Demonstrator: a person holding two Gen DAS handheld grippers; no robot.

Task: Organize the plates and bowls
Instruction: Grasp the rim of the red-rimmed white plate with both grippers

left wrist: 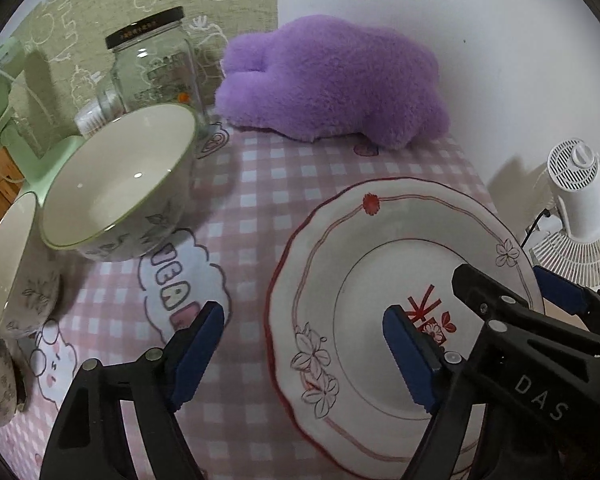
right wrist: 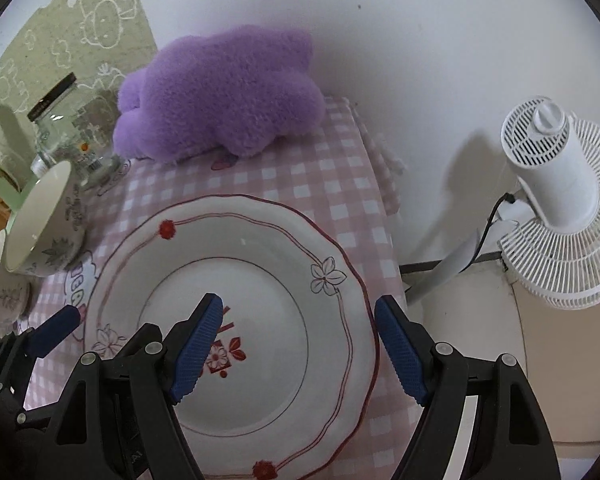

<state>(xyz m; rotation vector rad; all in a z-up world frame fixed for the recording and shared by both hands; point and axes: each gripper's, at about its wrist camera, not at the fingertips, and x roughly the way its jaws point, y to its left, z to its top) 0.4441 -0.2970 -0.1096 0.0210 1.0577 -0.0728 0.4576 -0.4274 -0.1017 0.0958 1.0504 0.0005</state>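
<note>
Plate (right wrist: 260,264), white with scalloped red rim, flower outlines and a red emblem at centre, lies flat on the pink checked tablecloth (left wrist: 260,168), near its right edge. Left gripper (left wrist: 304,354): jaws apart, straddling the plate's left rim, pads not touching. Right gripper (right wrist: 298,350): jaws apart, straddling the right rim, nothing clamped. "DAS" printed on the right gripper's body. Two leaf-patterned bowls (left wrist: 116,184) stand left of the plate. Jar (left wrist: 156,64) label unreadable.
</note>
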